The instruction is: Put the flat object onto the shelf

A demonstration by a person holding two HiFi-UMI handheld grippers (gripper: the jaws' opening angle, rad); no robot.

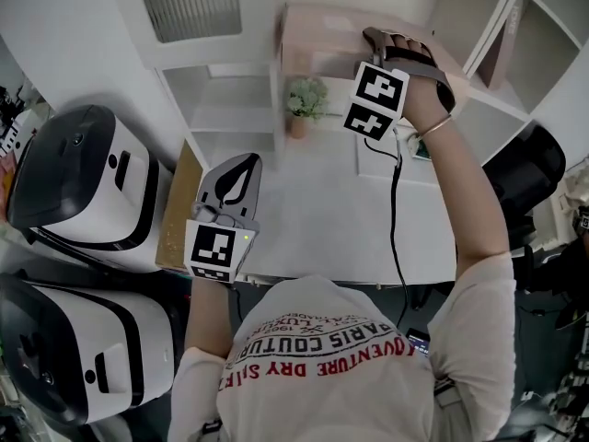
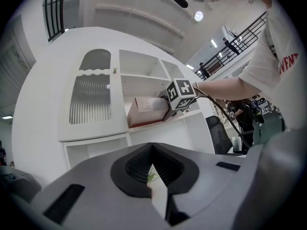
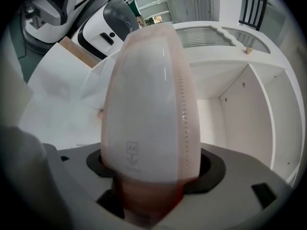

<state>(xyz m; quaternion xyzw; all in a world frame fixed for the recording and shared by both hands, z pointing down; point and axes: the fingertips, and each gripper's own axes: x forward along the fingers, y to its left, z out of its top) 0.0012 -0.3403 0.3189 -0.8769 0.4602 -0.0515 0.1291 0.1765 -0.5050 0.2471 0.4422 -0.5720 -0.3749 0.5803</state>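
Right gripper (image 1: 382,40), held out at arm's length, has its jaws standing wide apart. The near end of a pale pink, translucent plastic document folder (image 3: 148,95) sits between them, and the pads do not appear to clamp it. The folder lies flat inside a compartment of the white shelf unit (image 3: 240,119), reaching in towards the back. How much of it still overhangs the front edge cannot be told.

Likely risks: if the gripper pulls back while a pad catches the slick plastic, the folder could be dragged out with it. If too much overhangs, it could tip and slide off onto the small potted green plant (image 1: 306,99) on the white surface below.

Left gripper (image 1: 241,168) is closed and empty, low and well apart.
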